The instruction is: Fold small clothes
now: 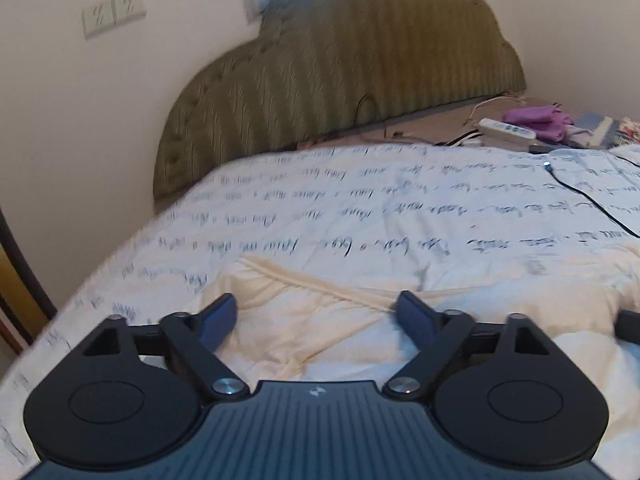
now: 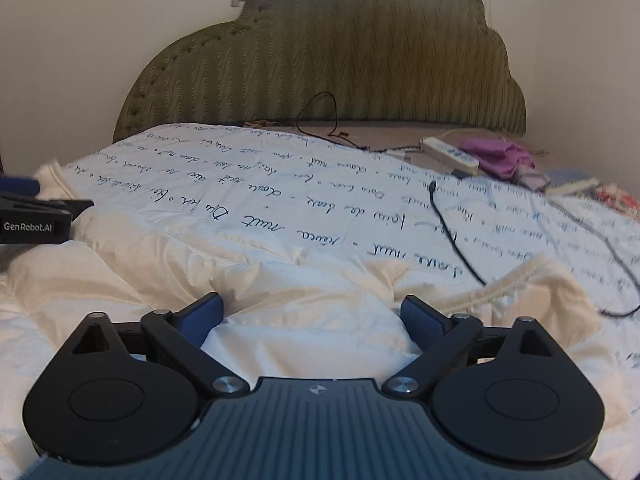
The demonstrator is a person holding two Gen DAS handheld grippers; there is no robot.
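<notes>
Roughly | left gripper (image 1: 316,312) jaws spread, empty, over cream garment (image 1: 304,320) near bed's left edge | right gripper (image 2: 312,316) jaws spread, empty, same garment's crumpled middle | risk: pinching white duvet (image 2: 280,208) with cloth; black cable (image 2: 452,236) snagging at right | open room toward headboard (image 2: 320,60).

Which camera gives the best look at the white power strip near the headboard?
The right wrist view: the power strip lies sharp and unblocked beside the purple cloth. The left wrist view shows it too, but blurred and close to the frame's right edge.
</notes>
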